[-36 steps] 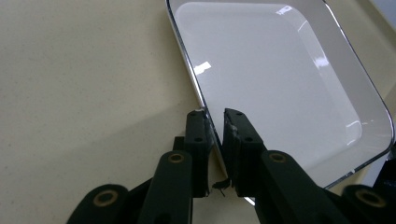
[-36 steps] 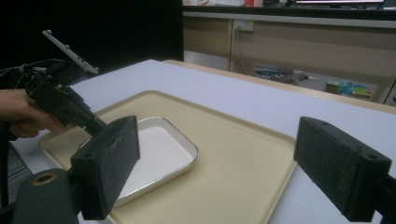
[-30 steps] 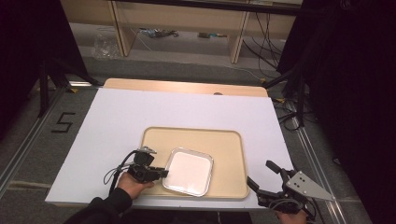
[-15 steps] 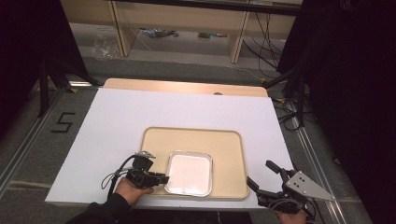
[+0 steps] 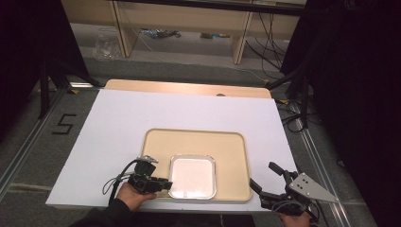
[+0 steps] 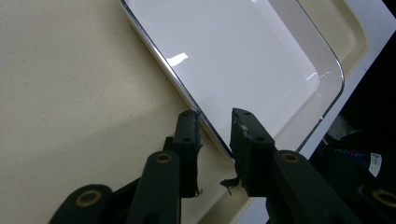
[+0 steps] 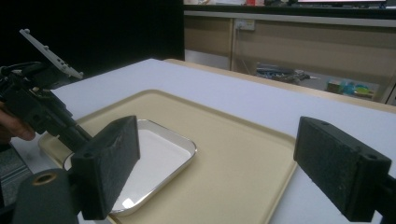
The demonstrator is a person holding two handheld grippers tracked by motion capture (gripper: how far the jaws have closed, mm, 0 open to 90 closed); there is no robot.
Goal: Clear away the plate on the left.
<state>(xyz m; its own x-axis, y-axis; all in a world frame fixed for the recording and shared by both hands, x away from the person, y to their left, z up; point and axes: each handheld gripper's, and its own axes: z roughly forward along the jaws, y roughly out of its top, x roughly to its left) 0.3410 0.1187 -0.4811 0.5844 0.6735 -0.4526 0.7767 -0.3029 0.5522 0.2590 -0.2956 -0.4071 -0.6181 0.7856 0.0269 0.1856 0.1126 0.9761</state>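
A square white dish with a metal rim (image 5: 192,176) lies in the near half of a beige tray (image 5: 196,139) on the white table. My left gripper (image 5: 162,183), held in a hand at the tray's near left corner, is shut on the dish's left rim. In the left gripper view the rim (image 6: 205,121) runs slantwise between the two narrow-set jaws of that gripper (image 6: 215,128), over the tray (image 6: 70,93). My right gripper (image 5: 265,176) hovers open off the tray's near right corner, holding nothing. The right gripper view looks between its wide jaws (image 7: 224,154) at the dish (image 7: 149,158) and the left gripper (image 7: 70,126).
The white table top (image 5: 118,123) stretches bare to the left and far side of the tray. Its front edge runs just behind both grippers. Beyond the far edge are wooden shelves with cables (image 5: 161,33), and a "5" mark (image 5: 63,124) is on the floor at left.
The left hand and gripper have drawn back toward the near edge, and the dish has slid a little nearer and squared up with the tray. The right gripper has not moved.
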